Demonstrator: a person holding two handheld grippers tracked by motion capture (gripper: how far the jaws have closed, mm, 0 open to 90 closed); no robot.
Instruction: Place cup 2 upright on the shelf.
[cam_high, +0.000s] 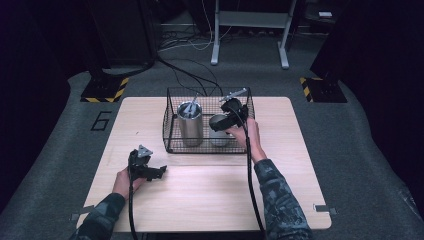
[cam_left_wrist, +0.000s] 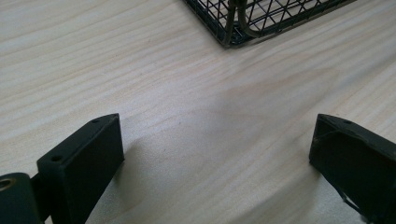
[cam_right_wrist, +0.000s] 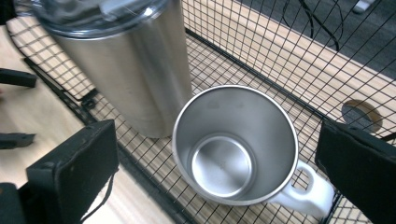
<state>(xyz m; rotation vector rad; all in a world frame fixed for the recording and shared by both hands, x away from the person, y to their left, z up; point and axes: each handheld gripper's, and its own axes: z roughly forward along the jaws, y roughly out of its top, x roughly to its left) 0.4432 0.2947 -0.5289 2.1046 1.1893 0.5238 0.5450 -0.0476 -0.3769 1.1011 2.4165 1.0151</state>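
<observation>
Steel mug (cam_right_wrist: 236, 147) (handle perhaps white) in wire basket (cam_right_wrist: 280, 70), between spread jaws of right claw (cam_right_wrist: 219, 163).

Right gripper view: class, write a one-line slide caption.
Open right gripper poised above an empty steel mug beside a lidded tumbler inside a wire basket.

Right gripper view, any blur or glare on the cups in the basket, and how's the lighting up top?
Right gripper view: tall tumbler slightly soft at its lid, mug sharp with mild sheen. High view: table lit, surroundings dark.
</observation>
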